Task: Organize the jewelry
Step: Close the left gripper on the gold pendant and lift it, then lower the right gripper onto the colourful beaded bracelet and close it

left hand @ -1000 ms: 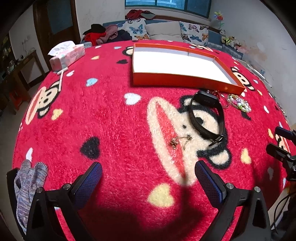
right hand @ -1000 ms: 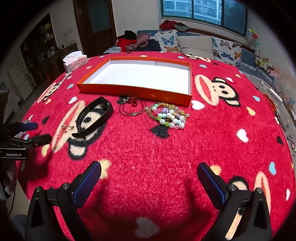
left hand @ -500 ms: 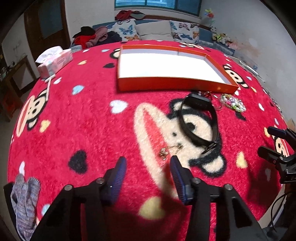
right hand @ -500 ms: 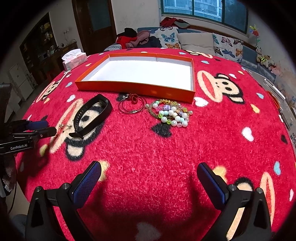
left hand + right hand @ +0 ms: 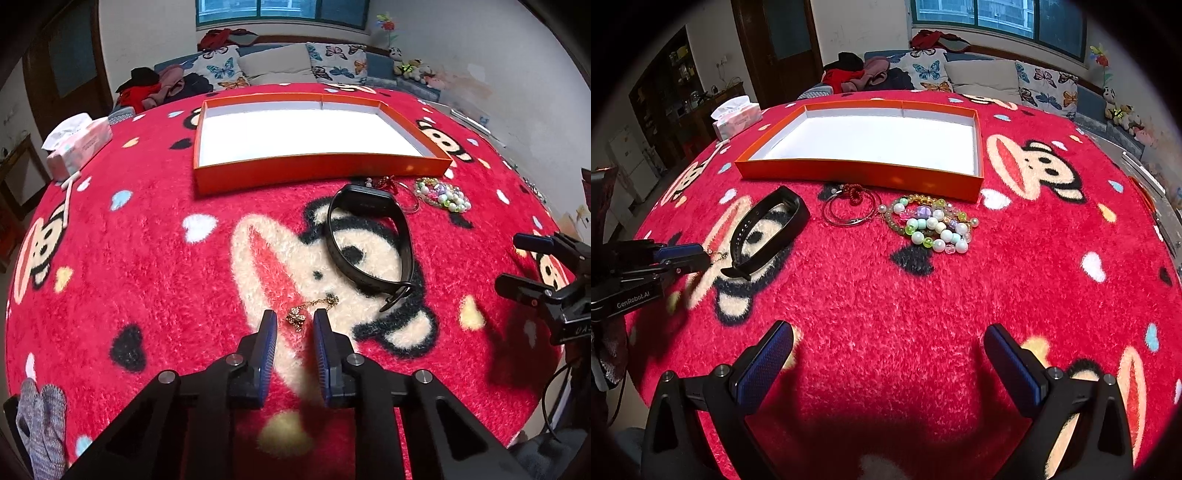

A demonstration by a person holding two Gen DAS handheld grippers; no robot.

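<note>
Living room with sofa (image 5: 288, 62) and window behind; in front, a red blanket (image 5: 129, 258) with monkey faces over the table. On it an orange tray (image 5: 321, 171) with white floor, nothing inside. At far left a tissue box (image 5: 79, 146). Just before the tray, from left to right: black band (image 5: 764, 230), thin bangles (image 5: 849, 210) with red knot, bead bracelets (image 5: 932, 225). Near the band's buckle a small gold chain (image 5: 312, 309), its pendant lying between the blue pads of the left gripper (image 5: 294, 325). Jaws narrow and closing, not yet touching the pendant. Right gripper (image 5: 888, 354) wide apart, holding nothing, above bare blanket.
</note>
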